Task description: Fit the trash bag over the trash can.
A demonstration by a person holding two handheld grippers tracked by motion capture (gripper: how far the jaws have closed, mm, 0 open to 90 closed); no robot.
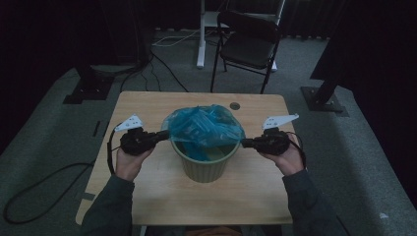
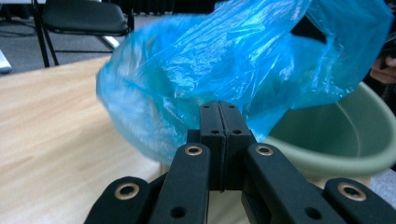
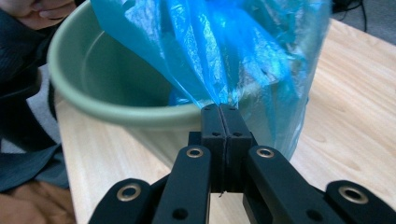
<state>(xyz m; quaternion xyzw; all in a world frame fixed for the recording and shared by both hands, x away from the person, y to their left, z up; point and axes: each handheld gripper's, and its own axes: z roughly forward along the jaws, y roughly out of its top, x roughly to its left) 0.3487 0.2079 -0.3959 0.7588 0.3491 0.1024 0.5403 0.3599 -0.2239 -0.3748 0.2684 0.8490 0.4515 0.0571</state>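
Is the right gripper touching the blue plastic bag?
Touching. The right gripper view shows the right gripper shut, with the blue plastic bag pinched between its jaw tips.

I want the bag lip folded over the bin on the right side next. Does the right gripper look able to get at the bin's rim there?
Probably yes: the right gripper sits beside the green bin rim, shut on the blue bag, nothing between.

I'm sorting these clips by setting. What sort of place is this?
Probably a recording studio or lab space, not a home: black curtains around a grey carpeted floor, stand bases with trailing cables, and a lone folding chair behind the small wooden table.
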